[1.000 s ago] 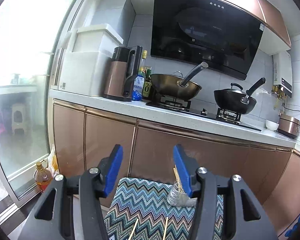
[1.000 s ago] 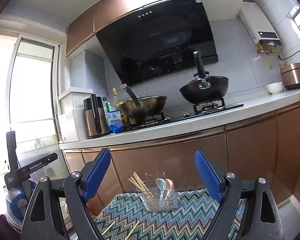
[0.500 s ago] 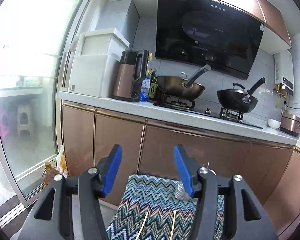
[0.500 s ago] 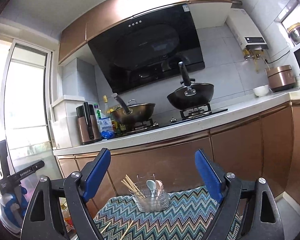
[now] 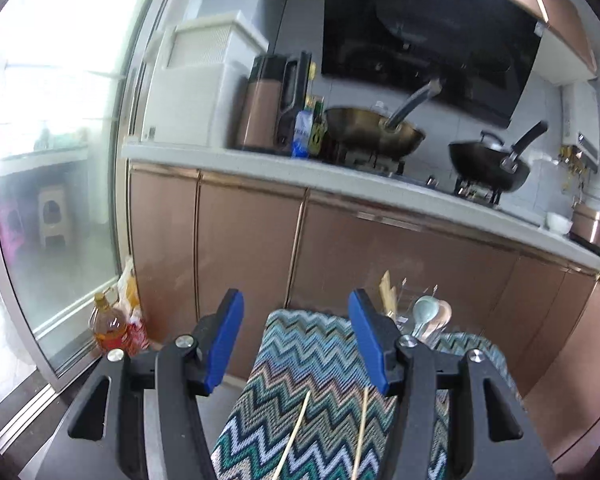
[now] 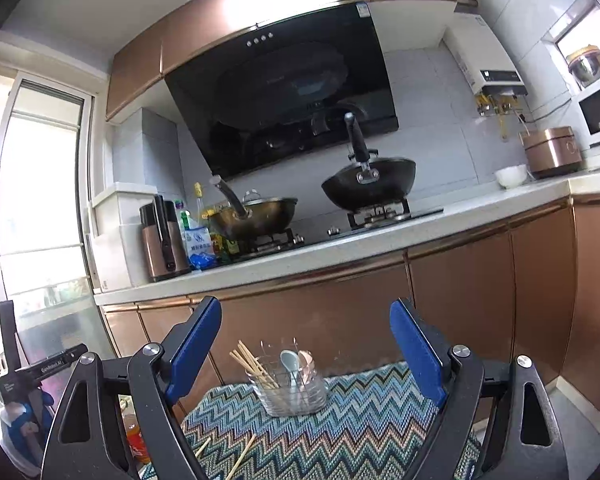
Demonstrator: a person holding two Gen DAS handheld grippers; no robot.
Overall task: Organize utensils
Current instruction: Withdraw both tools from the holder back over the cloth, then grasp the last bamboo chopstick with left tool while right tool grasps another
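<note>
A clear utensil holder (image 6: 287, 386) stands on a zigzag-patterned cloth (image 6: 352, 432). It holds several wooden chopsticks, a pale blue spoon (image 6: 289, 362) and a pink spoon. It also shows in the left wrist view (image 5: 418, 316), partly behind the right finger. Two loose chopsticks (image 5: 296, 436) lie on the cloth (image 5: 312, 368) below my left gripper (image 5: 296, 340), which is open and empty. They show in the right wrist view (image 6: 240, 456) too. My right gripper (image 6: 305, 354) is open and empty, held above the cloth in front of the holder.
Copper cabinets and a white counter (image 6: 380, 240) with two woks on a stove stand behind the cloth. Oil bottles (image 5: 110, 328) stand on the floor by a glass sliding door (image 5: 48, 184) at the left. The left gripper's body (image 6: 24, 376) shows at the far left.
Both grippers have drawn back and tilted slightly. The holder now shows more fully in the left wrist view. Both grippers stay open.
</note>
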